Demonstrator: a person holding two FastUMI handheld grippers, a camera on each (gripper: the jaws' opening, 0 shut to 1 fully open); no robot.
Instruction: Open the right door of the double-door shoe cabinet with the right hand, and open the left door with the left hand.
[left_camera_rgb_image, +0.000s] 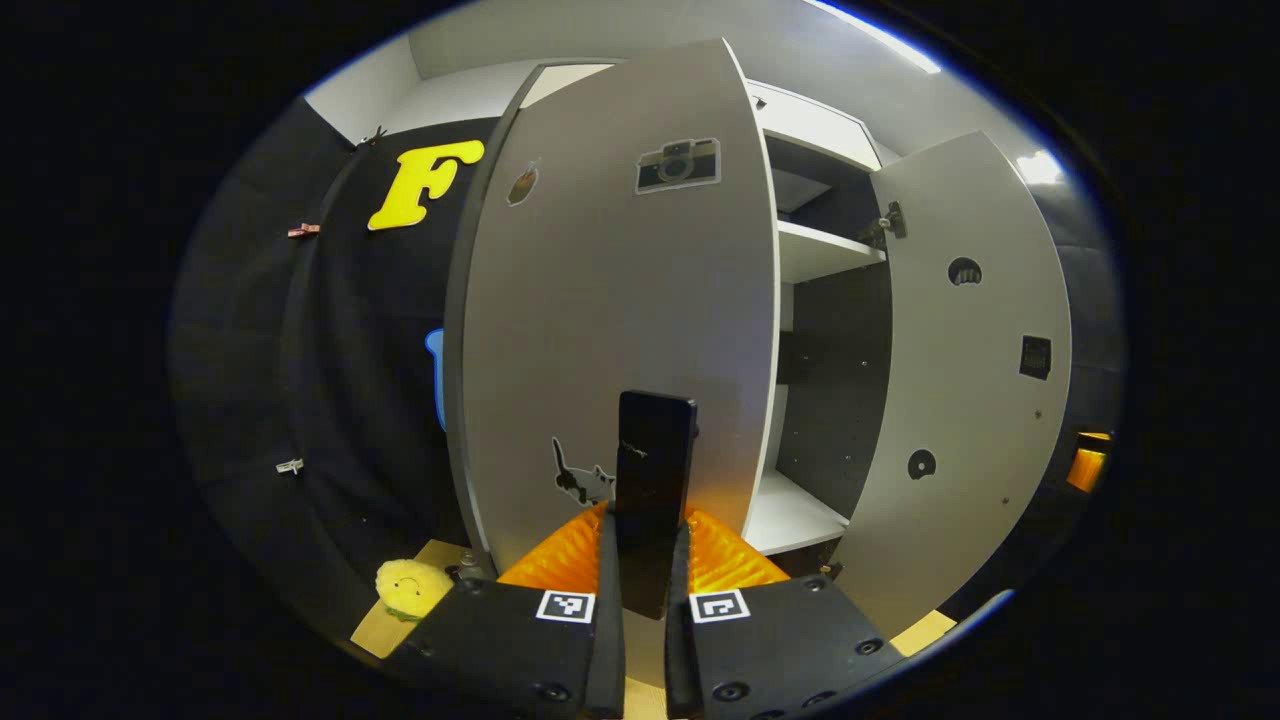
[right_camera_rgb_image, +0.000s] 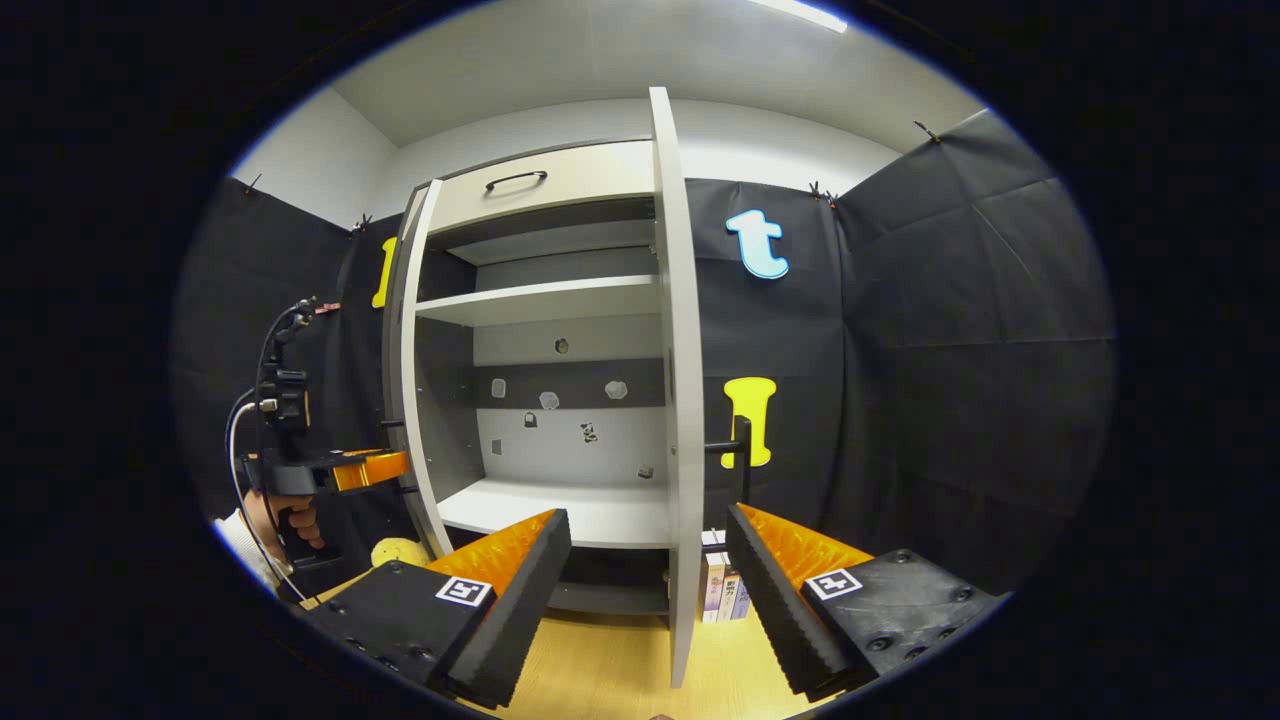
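Left gripper view puts the left gripper at bottom centre, its fingers clamped on the dark upright handle of the left door, which fills the middle of the frame swung wide; the right door stands open at right, inner face showing; right gripper view has the right gripper at the bottom with fingers spread apart, straddling the right door's edge without touching it, its handle just right of centre; the panels look stiff, light and hinge-guided, best taken by the bar handles, the flat faces likely too slick to pinch; a camera sticker carries no legible writing.
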